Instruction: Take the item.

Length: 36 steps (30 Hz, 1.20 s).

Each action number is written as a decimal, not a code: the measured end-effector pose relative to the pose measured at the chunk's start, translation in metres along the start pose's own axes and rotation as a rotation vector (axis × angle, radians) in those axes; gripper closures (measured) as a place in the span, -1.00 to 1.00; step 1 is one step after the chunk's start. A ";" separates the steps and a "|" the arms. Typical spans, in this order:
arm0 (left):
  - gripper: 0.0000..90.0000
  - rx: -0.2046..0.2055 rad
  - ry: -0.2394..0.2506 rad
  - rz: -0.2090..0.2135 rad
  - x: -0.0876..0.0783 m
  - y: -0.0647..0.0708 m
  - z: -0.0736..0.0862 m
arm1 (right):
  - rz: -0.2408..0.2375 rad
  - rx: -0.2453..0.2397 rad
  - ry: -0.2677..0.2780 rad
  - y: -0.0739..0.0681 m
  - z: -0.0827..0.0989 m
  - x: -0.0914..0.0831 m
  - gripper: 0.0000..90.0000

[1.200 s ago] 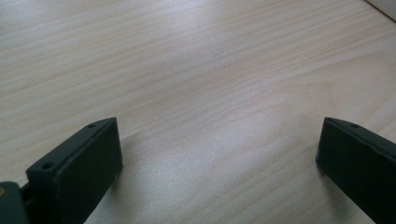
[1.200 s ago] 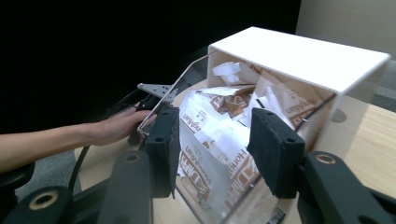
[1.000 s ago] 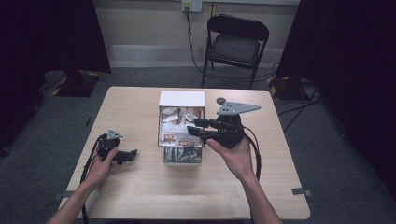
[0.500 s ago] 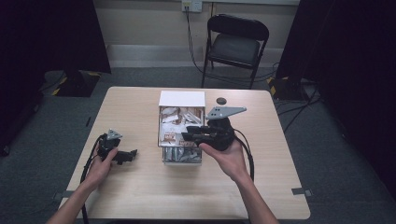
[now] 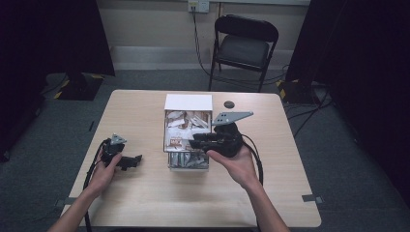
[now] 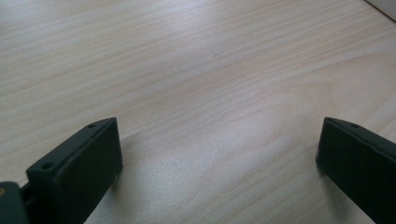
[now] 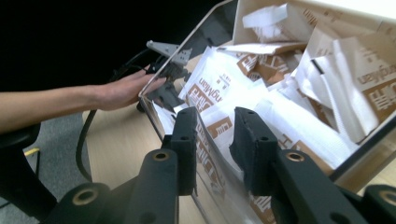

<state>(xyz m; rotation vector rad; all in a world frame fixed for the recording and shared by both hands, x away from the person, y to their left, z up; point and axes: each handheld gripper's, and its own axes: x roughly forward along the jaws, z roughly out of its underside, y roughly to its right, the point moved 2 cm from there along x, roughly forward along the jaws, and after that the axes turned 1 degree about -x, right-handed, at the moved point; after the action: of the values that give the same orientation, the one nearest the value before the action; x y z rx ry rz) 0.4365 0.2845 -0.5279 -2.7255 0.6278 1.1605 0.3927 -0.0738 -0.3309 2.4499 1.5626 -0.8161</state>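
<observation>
A box with clear side walls stands mid-table, full of white and brown packets. My right gripper reaches over it, pointing left. In the right gripper view its jaws have just been closing and stand narrowly apart, astride the box's clear side wall, one pad outside and one over the packets; a packet's edge lies between them. My left gripper rests on the table left of the box, held by a hand. Its jaws are wide open over bare wood.
A small black round disc lies on the table behind the box. A black folding chair stands beyond the far edge. Cables trail from both grippers toward the near edge. Bare tabletop lies in front of the box.
The right gripper has dropped a little and shifted left over the box. The left hand and its gripper have stayed put.
</observation>
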 end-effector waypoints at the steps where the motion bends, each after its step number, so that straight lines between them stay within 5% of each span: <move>1: -1.00 0.000 0.000 0.000 0.000 0.000 0.000 | 0.001 -0.003 -0.009 0.000 0.000 0.001 0.60; 16: -1.00 0.000 0.000 0.000 0.000 0.000 0.000 | -0.011 0.003 -0.046 0.003 0.005 0.006 0.87; 36: -1.00 0.001 0.002 0.001 0.000 0.000 0.000 | -0.030 0.020 0.021 0.002 0.002 0.012 0.97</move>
<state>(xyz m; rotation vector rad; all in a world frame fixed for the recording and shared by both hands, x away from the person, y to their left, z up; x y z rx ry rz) 0.4365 0.2845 -0.5279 -2.7262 0.6291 1.1583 0.3978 -0.0661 -0.3386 2.4626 1.6095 -0.8165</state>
